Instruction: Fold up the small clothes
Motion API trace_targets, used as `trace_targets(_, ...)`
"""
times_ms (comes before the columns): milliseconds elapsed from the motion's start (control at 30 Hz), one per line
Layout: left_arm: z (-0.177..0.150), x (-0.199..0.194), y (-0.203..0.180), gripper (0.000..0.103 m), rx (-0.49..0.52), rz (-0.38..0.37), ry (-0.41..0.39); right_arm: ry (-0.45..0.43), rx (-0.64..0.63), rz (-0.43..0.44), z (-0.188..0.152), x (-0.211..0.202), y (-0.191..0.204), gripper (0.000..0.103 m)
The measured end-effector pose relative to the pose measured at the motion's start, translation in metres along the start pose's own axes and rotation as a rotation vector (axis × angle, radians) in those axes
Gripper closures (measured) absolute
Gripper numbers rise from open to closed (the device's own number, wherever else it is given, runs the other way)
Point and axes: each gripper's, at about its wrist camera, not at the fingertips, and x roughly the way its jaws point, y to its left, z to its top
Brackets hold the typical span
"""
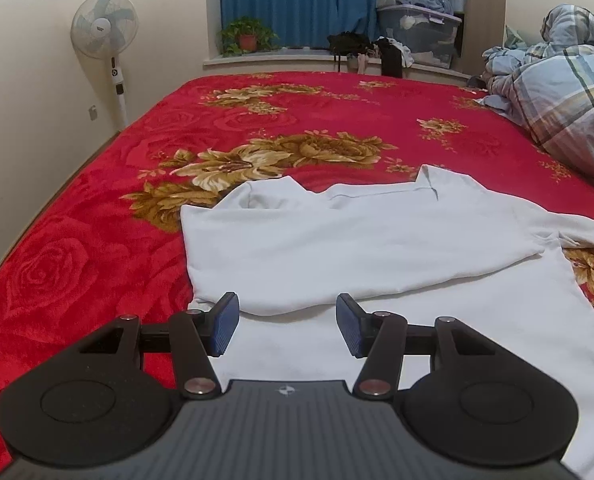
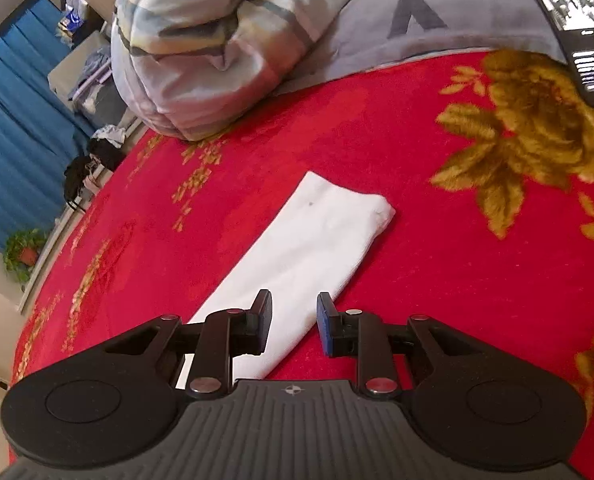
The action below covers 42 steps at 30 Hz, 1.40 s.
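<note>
On red bedspread [image 1: 97,240]: white shirt [image 1: 357,248], left side folded. Left gripper [image 1: 287,322], right gripper [image 2: 294,324] agape, empty. Pinch sleeve [image 2: 317,232] edge, probably both layers.

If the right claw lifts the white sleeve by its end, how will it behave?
The white sleeve would probably droop limply: it lies flat and creased on the red blanket. It looks thin, so likely light. The plush blanket may drag on it slightly if pushed.
</note>
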Motion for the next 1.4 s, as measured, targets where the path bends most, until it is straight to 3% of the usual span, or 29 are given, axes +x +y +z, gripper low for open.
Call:
trace_targets(400,0.001,0.004,0.001,0.044,-0.002,0.001,0.007,-0.011,0.000,-0.064,-0.003,0.024,0.000,0.077)
trace_targets(433,0.001,0.004,0.002,0.044,-0.003,0.001,0.007,-0.015,-0.002,-0.065,-0.002,0.025,0.001,0.078)
trace_targets(533,0.001,0.003,0.003,0.044,-0.009,0.001,0.004,-0.035,0.006,-0.064,-0.002,0.024,0.004,0.099)
trace_targets(600,0.002,0.002,0.004,0.044,-0.016,0.002,0.001,-0.063,-0.006,-0.079,-0.002,0.021,0.011,0.099)
trace_targets(700,0.004,-0.001,0.007,0.044,-0.030,0.005,-0.005,-0.177,-0.116,-0.092,-0.004,0.002,0.050,0.100)
trace_targets(800,0.007,-0.004,0.010,0.044,-0.051,0.006,-0.015,-0.314,-0.316,0.004,-0.026,-0.038,0.127,0.100)
trace_targets(867,0.010,-0.007,0.014,0.044,-0.070,0.006,-0.023,-0.386,-0.474,0.142,-0.060,-0.075,0.186,0.100)
trace_targets(933,0.013,-0.009,0.019,0.044,-0.092,0.009,-0.025,-0.403,-0.606,0.351,-0.111,-0.117,0.247,0.100)
trace_targets(1000,0.015,-0.010,0.024,0.044,-0.121,0.007,-0.020,-0.351,-0.676,0.551,-0.162,-0.153,0.290,0.100)
trace_targets(1067,0.017,-0.011,0.030,0.044,-0.153,-0.003,-0.013,-0.226,-0.725,0.741,-0.216,-0.181,0.323,0.098)
trace_targets(1100,0.018,-0.011,0.033,0.044,-0.170,-0.009,-0.007,-0.107,-0.744,0.825,-0.245,-0.189,0.338,0.094)
trace_targets(1133,0.018,-0.011,0.036,0.044,-0.182,-0.013,-0.002,0.034,-0.767,0.879,-0.272,-0.193,0.349,0.076)
trace_targets(1167,0.018,-0.012,0.039,0.044,-0.194,-0.013,0.004,0.133,-0.794,0.893,-0.293,-0.194,0.354,0.066)
trace_targets(1233,0.018,-0.013,0.044,0.044,-0.221,-0.016,0.012,0.325,-0.927,0.878,-0.336,-0.197,0.357,0.067)
trace_targets(1267,0.018,-0.015,0.047,0.044,-0.236,-0.020,0.015,0.374,-0.971,0.874,-0.345,-0.200,0.352,0.067)
trace_targets(1400,0.017,-0.019,0.054,0.045,-0.282,-0.031,0.017,0.381,-1.107,0.763,-0.334,-0.212,0.329,0.067)
